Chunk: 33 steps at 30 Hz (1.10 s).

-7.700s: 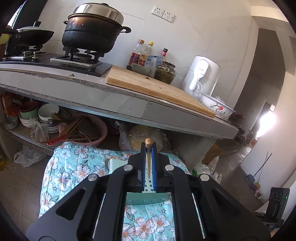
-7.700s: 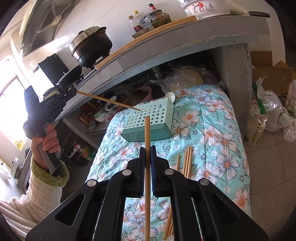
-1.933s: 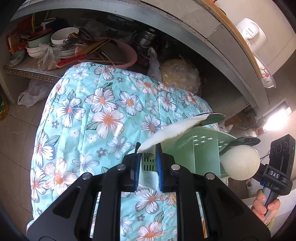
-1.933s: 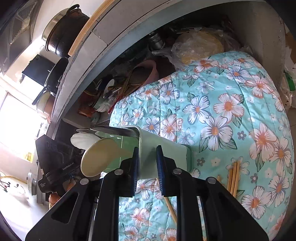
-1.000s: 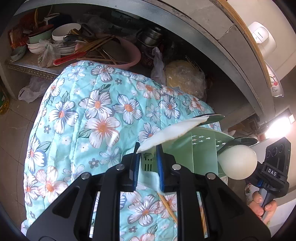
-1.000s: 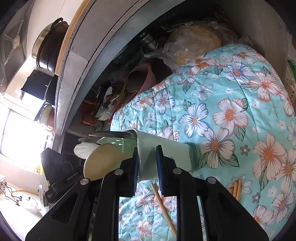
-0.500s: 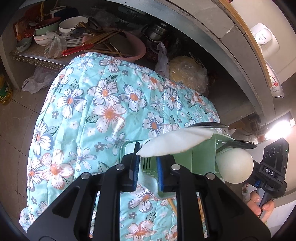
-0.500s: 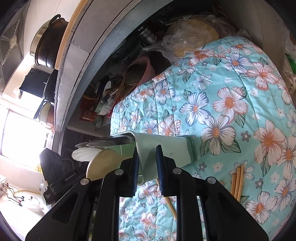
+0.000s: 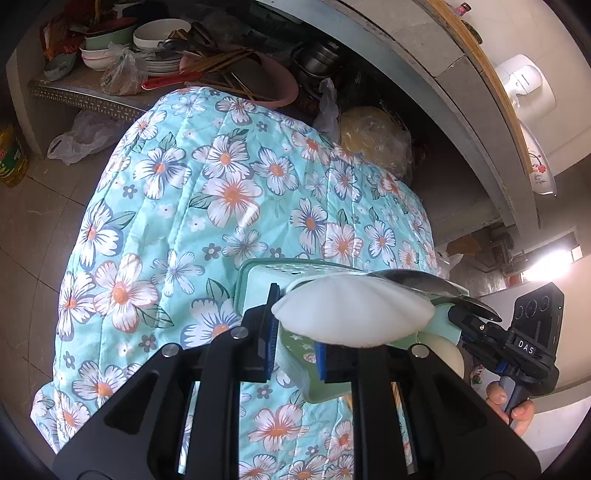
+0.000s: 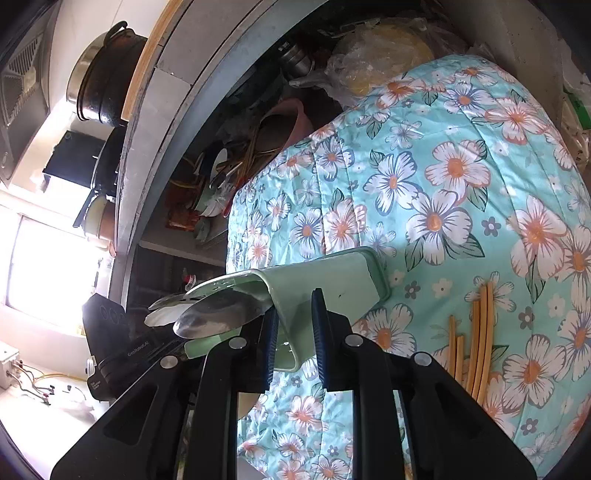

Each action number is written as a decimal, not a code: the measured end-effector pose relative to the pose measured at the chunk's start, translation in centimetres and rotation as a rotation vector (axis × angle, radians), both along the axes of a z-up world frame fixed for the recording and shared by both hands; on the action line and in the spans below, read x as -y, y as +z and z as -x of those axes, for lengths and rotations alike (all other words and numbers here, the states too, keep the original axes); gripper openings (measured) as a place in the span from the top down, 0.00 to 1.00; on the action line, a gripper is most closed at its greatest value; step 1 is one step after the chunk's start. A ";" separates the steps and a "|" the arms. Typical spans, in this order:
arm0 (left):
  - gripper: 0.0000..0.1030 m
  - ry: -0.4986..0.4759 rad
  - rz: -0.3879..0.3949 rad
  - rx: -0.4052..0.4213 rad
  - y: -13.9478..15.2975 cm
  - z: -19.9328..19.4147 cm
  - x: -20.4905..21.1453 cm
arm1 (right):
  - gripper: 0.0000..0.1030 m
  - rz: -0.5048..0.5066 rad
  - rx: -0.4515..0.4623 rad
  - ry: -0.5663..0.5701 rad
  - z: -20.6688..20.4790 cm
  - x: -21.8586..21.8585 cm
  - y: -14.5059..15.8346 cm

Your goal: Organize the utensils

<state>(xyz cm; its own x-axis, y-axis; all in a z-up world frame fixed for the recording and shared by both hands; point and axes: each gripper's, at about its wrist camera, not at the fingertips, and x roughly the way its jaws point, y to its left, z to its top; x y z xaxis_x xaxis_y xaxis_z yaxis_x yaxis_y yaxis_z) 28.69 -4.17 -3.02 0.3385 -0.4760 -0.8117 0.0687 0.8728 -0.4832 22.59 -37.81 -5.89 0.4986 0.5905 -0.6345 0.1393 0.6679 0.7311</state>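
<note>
grippers on both sides clamp the same pale green utensil holder [image 9: 258, 280], which lies tipped over just above the flowered quilt [image 9: 192, 192], its base end toward the counter and its open mouth toward the cameras. left gripper [image 9: 295, 332] has its blue pads pressed on one wall near the mouth, jaws nearly closed on it; right gripper [image 10: 293, 332] pinches the opposite wall the same way, also narrowly closed on the plastic. a white ceramic spoon [image 9: 352, 314] juts out of the mouth right over the left gripper, with metal spoons [image 9: 417, 284] beside it; in the right wrist view a metal spoon bowl [image 10: 218, 314] pokes from the holder's opening. loose wooden chopsticks [image 10: 476, 332] lie on the quilt to the right of the holder, well apart from it. a hand [image 9: 511, 410] grips the right tool's handle at the edge of the left view. behind the quilt, a shelf under the counter holds bowls [image 9: 159, 33] and a pink basin [image 9: 273, 81].
</note>
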 end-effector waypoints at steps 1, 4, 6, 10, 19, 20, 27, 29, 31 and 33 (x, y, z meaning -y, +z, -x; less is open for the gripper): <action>0.86 0.002 0.005 0.000 0.0 0.0 0.0 | 0.82 0.000 -0.002 -0.004 0.1 0.0 -0.1; 0.86 0.010 0.004 -0.002 -0.4 -0.3 0.1 | 0.82 -0.010 -0.012 -0.018 -0.1 0.2 -0.6; 0.86 0.021 0.012 0.001 -0.6 -0.9 0.2 | 0.82 -0.023 -0.013 -0.027 -0.5 0.4 -0.8; 0.83 0.035 0.027 0.014 -0.7 -2.6 0.5 | 0.82 -0.044 -0.012 -0.052 -2.2 1.0 -1.0; 0.59 0.000 0.104 0.023 -0.9 -5.9 1.2 | 0.82 -0.082 -0.026 -0.045 -5.7 1.9 -1.3; 0.55 -0.004 0.114 0.030 -0.9 -6.0 1.2 | 0.82 -0.081 -0.023 -0.041 -5.9 1.9 -1.2; 0.46 -0.021 0.145 0.098 -0.2 -6.0 1.2 | 0.75 -0.088 -0.003 -0.034 -5.9 2.3 -1.2; 0.42 -0.022 0.138 0.127 0.4 -5.8 1.1 | 0.73 -0.088 0.006 -0.033 -5.7 2.4 -1.0; 0.40 -0.022 0.139 0.152 0.8 -5.6 0.9 | 0.69 -0.081 0.019 -0.033 -5.5 2.5 -0.8; 0.37 -0.017 0.139 0.169 0.9 -5.4 0.6 | 0.67 -0.068 0.035 -0.031 -5.3 2.5 -0.4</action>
<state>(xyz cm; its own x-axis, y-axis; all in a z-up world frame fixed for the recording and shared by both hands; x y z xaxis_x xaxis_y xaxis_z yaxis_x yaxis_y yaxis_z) 34.07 -4.81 -2.10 0.4553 -0.5863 -0.6701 0.1732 0.7965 -0.5792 27.84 -40.30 -6.28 0.5385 0.6160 -0.5750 0.1326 0.6119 0.7797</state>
